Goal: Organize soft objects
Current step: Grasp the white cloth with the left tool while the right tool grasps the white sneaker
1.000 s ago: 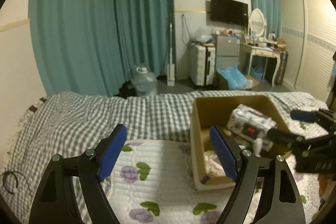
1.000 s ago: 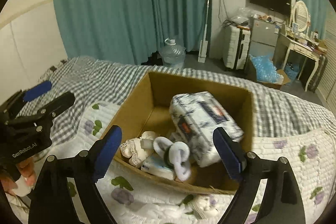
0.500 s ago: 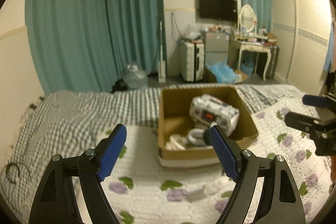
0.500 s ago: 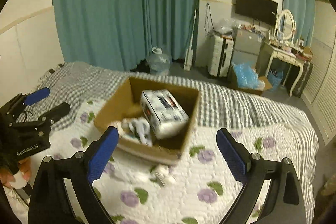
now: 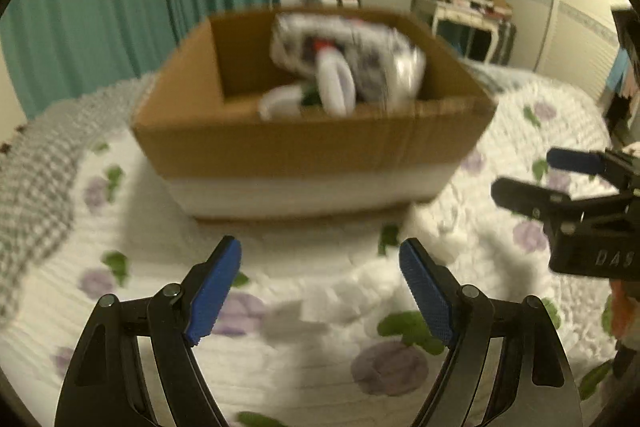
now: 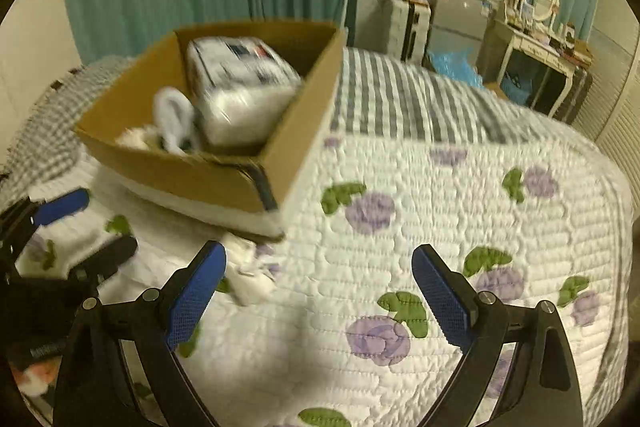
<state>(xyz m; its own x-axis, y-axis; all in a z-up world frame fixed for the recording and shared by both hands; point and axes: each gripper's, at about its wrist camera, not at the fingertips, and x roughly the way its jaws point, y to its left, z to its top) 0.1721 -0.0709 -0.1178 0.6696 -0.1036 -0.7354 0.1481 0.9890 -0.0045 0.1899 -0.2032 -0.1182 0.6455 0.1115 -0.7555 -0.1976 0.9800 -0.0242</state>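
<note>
Both tongs, left (image 5: 320, 291) and right (image 6: 319, 297), gaped wide and empty; the white sock (image 6: 250, 273) by the box (image 6: 224, 183) might slip a shallow pinch

Blurred view. Left tongs (image 5: 320, 255) spread wide, nothing between them, over the flowered quilt (image 5: 304, 367). Cardboard box (image 5: 312, 143) ahead on the bed holds a wrapped pack (image 5: 376, 51) and white socks (image 5: 334, 87). Right tongs (image 5: 532, 175) at right edge, apart.
</note>
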